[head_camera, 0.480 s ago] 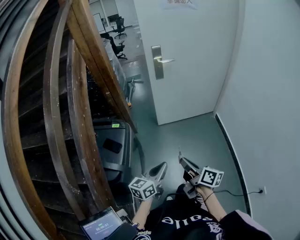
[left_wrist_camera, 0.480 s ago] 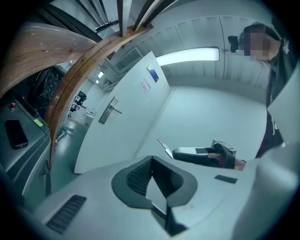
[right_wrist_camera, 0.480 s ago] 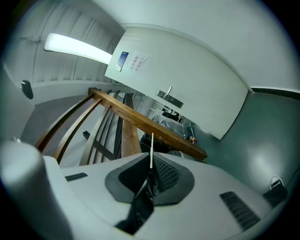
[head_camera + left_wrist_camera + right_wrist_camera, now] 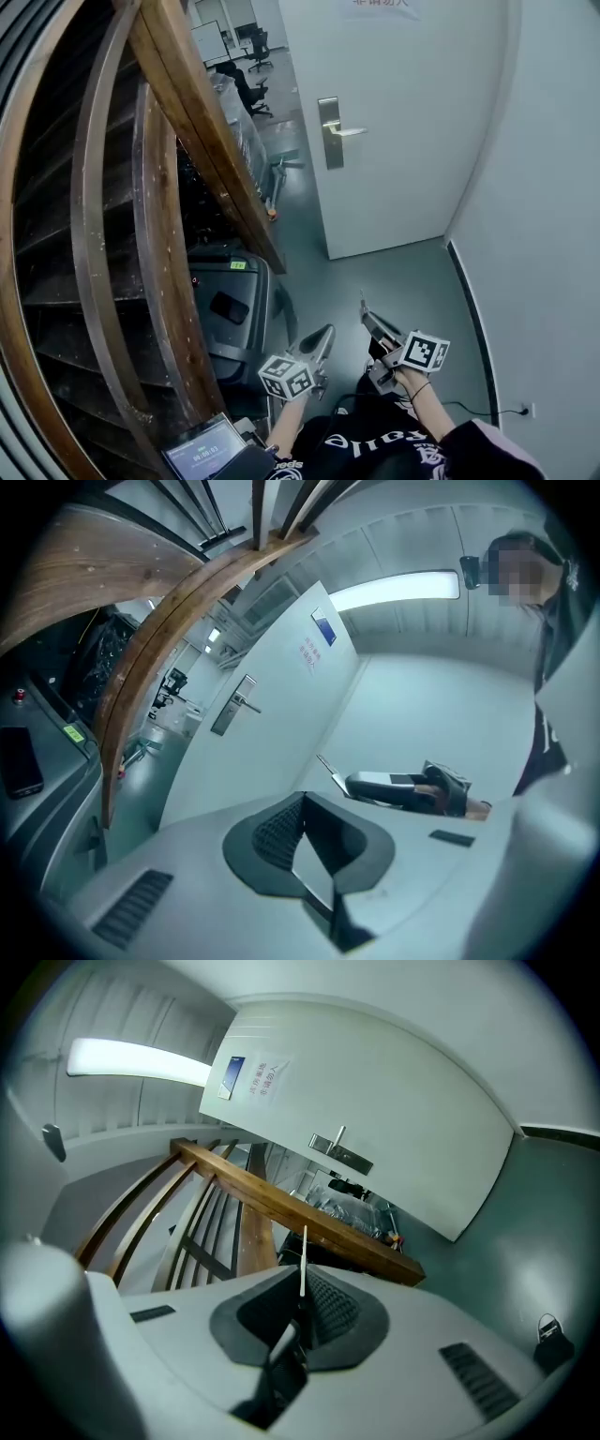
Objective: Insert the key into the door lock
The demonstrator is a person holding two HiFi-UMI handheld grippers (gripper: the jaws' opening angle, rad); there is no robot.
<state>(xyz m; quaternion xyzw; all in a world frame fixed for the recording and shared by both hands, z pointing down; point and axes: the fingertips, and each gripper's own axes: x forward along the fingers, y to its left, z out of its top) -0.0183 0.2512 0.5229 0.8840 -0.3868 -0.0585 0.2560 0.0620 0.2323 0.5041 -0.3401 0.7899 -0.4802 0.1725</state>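
Observation:
A white door [image 4: 403,112] stands shut ahead, with a metal lock plate [image 4: 330,133] and a lever handle [image 4: 350,131] on its left side. My right gripper [image 4: 366,319] is low in the head view, far from the door. It is shut on a thin silver key [image 4: 303,1258], whose blade sticks out past the jaws and points up. The lock plate [image 4: 339,1155] shows small and distant in the right gripper view. My left gripper [image 4: 325,335] hangs beside it, shut, with nothing between its pads [image 4: 281,829]. It sees the right gripper [image 4: 398,787] and the door handle [image 4: 234,705].
A curved wooden stair rail [image 4: 159,187] fills the left side. A grey machine [image 4: 230,300] with a dark phone on it stands under the stairs. A white wall [image 4: 544,234] closes the right, with a socket [image 4: 521,410] and cable near the floor. Grey floor [image 4: 375,272] runs to the door.
The head view has shifted, so the door and lock plate now sit slightly lower and further right. Both grippers keep nearly the same places and stay shut.

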